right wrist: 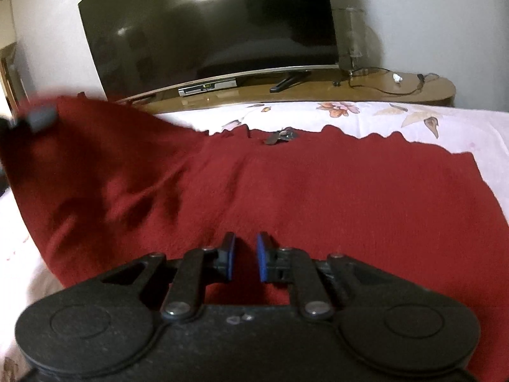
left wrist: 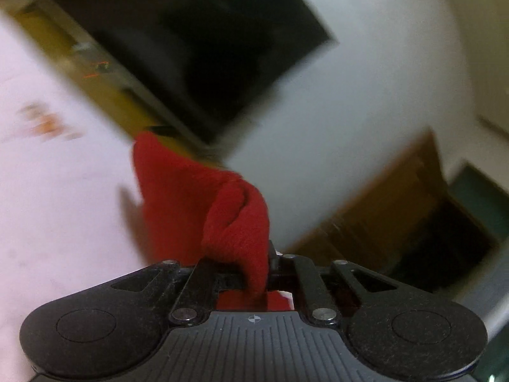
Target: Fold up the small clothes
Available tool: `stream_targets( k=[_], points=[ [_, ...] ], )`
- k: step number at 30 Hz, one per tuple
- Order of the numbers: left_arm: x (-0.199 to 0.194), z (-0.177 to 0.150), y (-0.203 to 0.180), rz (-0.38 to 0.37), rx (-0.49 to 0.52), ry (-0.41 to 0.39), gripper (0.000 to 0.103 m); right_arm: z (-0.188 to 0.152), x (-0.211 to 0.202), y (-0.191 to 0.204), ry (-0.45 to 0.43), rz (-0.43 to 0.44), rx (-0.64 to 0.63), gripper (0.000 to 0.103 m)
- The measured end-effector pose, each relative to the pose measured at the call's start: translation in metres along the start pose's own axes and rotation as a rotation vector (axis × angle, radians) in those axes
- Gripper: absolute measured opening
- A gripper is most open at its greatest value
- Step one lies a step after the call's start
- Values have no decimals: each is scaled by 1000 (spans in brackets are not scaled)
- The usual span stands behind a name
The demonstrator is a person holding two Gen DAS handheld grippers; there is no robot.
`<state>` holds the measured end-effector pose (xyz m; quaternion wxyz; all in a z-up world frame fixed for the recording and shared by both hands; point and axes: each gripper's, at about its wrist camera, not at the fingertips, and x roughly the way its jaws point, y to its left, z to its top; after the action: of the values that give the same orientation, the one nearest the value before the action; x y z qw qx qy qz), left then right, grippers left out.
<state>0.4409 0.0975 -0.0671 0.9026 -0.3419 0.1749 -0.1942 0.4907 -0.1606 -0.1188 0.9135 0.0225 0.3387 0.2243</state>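
Observation:
A dark red knitted cloth [right wrist: 286,191] lies spread on a bed with a pale floral sheet [right wrist: 429,121]. My left gripper [left wrist: 254,267] is shut on a corner of the red cloth [left wrist: 203,203], which bunches up over its fingers and hides them. In the right wrist view the left gripper [right wrist: 35,117] shows blurred at the far left, lifting that corner off the bed. My right gripper [right wrist: 245,254] hovers just above the near part of the cloth, its blue pads [right wrist: 261,258] a small gap apart and empty.
A large dark TV [right wrist: 206,28] stands on a wooden cabinet [right wrist: 397,90] behind the bed, with cables and a set-top box on it. A small dark object [right wrist: 280,136] lies at the cloth's far edge. The left wrist view is tilted and blurred.

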Motion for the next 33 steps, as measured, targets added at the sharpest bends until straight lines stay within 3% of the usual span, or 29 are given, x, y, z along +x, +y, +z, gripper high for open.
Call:
stream_targets(
  k=[3,5,7,8,10,11,12,13,14,15,18,20,22,25,28,33],
  points=[
    [32,-8,-46,-107,132,98,9,2,-3,-9,8,30,54,12],
    [61,-26,-73,-150,231,200,9,4,-14,-29,6,55,165,10],
    [91,-51,-88,-167,296,314,9,-1,-39,-65,-52,43,334,25],
    [111,-69,-92,-161,322,388,9,-8,-56,-90,-88,31,438,28],
    [146,-106,-91,-115,354,537,9,-29,-91,-143,-154,6,657,53],
    [158,-123,-90,-85,384,597,9,-39,-106,-163,-188,14,734,53],
    [165,-140,-91,-66,432,630,10,-47,-119,-180,-215,30,789,62],
    [159,-147,-95,-77,468,591,23,-52,-135,-193,-227,-3,825,71],
    [153,-147,-100,-89,472,580,35,-55,-147,-199,-239,-17,830,71],
    [146,-142,-104,-115,454,585,56,-57,-155,-203,-247,-3,829,71],
    [112,-119,-117,-165,468,485,68,-58,-174,-200,-276,73,811,71],
    [98,-97,-112,-153,452,435,68,-55,-178,-195,-270,122,795,71],
    [89,-79,-97,-88,412,369,68,-56,-172,-187,-245,174,794,71],
    [90,-61,-63,134,374,336,68,-56,-158,-179,-192,229,813,70],
    [88,-64,-36,250,338,357,68,-60,-148,-173,-135,274,849,69],
    [90,-86,-29,285,346,371,68,-60,-139,-160,-28,292,869,70]
  ],
)
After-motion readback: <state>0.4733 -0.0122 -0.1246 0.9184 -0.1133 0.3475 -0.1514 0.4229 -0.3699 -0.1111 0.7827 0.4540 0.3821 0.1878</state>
